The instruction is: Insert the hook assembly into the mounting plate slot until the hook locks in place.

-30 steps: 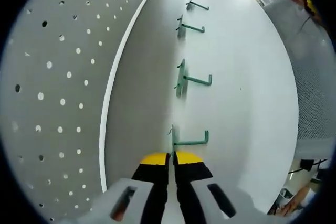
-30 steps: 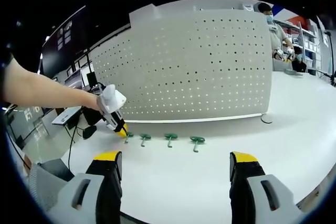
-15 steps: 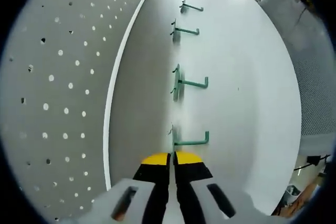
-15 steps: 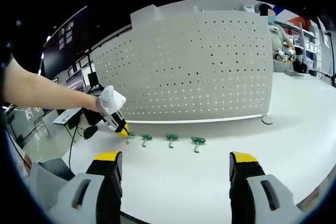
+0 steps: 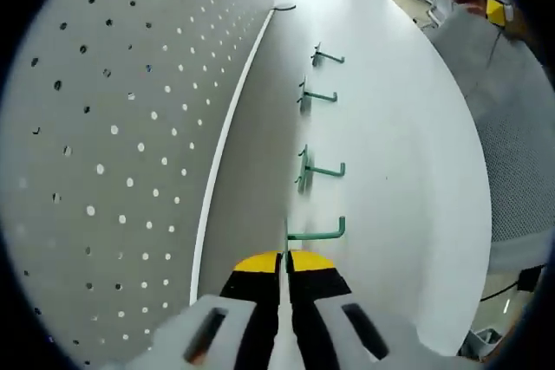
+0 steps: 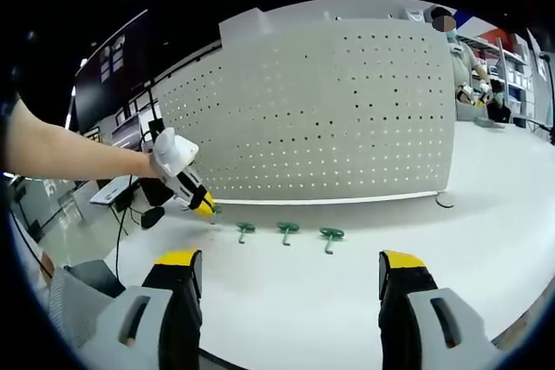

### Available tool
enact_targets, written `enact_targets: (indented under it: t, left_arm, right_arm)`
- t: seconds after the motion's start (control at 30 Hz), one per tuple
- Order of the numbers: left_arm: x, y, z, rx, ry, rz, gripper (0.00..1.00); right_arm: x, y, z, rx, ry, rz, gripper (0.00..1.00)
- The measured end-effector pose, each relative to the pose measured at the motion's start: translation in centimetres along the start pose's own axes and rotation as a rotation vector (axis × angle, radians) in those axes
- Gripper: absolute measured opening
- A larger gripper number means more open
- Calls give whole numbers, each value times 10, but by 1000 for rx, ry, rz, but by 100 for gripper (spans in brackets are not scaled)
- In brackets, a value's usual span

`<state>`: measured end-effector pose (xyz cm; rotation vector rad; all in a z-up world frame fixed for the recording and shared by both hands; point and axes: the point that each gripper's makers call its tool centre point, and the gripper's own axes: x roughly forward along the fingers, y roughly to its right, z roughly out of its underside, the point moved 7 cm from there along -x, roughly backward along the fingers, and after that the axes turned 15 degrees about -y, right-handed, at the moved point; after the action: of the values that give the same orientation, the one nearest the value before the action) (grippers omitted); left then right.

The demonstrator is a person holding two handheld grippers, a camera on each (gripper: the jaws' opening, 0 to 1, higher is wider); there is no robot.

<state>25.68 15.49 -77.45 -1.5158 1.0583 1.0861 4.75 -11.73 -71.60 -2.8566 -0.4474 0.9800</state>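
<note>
- A white perforated mounting plate point(image 5: 113, 153) stands upright on the white table point(image 5: 408, 179), left of the left gripper point(image 5: 284, 259).
- The right gripper point(image 6: 290, 279) hangs wide open, holding nothing.
- The left gripper's jaws pinch a green hook point(image 5: 312, 232), seemingly raised off the table.
- 3 more green hooks point(image 5: 314, 171) lie in a row ahead.

bright even overhead light, soft shadows, strong fisheye bending at edges.

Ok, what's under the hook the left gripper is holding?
The green hook sits clamped in the left gripper above bare white table. Three more hooks lie beyond. The gripper hides the hook's plate end.
</note>
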Motion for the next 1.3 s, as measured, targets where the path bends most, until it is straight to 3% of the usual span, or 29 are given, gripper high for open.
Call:
enact_targets:
  t: [0.3, 1.3]
  left_arm:
    - [-26, 5, -14, -48, 161, -45, 2]
    - [-118, 39, -57, -138, 533, -174, 2]
  right_arm:
    - [-3, -2, -2, -14, 12, -5, 80]
    - [-32, -9, -29, -91, 100, -30, 79]
